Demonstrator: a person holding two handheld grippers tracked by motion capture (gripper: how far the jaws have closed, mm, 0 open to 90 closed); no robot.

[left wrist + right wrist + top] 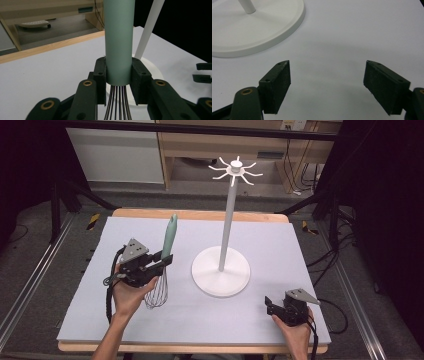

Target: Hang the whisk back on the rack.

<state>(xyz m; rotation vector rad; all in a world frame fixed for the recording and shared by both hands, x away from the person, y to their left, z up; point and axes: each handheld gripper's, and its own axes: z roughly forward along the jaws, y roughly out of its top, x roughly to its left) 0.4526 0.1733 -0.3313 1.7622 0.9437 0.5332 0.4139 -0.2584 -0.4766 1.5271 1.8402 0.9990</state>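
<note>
Left tongs clamp the whisk by its green handle, left of centre, wires down; right tongs gape empty at lower right; white stand mid-desk.

Pale green whisk handle, dark wires, white stand, black claws, light grey tabletop.
</note>
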